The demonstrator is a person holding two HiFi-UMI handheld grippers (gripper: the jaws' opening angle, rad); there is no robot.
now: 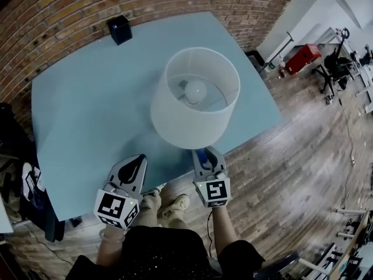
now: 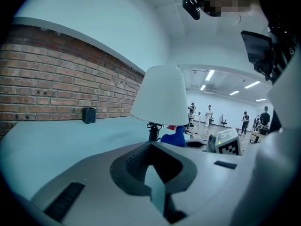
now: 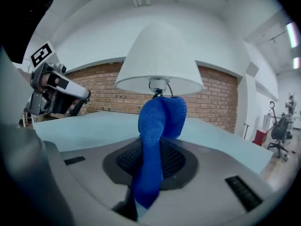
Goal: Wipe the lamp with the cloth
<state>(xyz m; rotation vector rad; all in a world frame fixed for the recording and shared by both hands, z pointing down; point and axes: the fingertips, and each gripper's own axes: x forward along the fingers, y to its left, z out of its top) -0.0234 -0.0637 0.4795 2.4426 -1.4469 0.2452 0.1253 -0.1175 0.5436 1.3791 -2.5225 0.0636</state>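
**Desk:** R claw (image 3: 148, 166), what's it doing?

**Me:** Clamped on the blue cloth (image 3: 157, 126). I see the fabric pinched between the jaws w/ a fold standing up out of them. On head cam that claw (image 1: 205, 155) is at the near edge of the table (image 1: 87, 109), right of centre, just under the shade's near rim.

**Desk:** L claw?

**Me:** L claw (image 2: 155, 187) has its jaws a slit apart, nothing in them, table showing thru the gap. It's at the near edge too (image 1: 135, 162), left of the R one, apart from the lamp.

**Desk:** Cloth vs lamp?

**Me:** The cloth tip is up by the dark stem (image 2: 153, 132), below the white shade (image 3: 157, 62). Can't tell if it's touching. The lamp (image 1: 195, 98) stands upright mid-table, toward the right, bulb (image 1: 195, 89) visible down thru the open top.

**Desk:** Beyond that?

**Me:** Small black box (image 1: 119, 29) at the far left of the table, by the brick wall (image 1: 87, 4).
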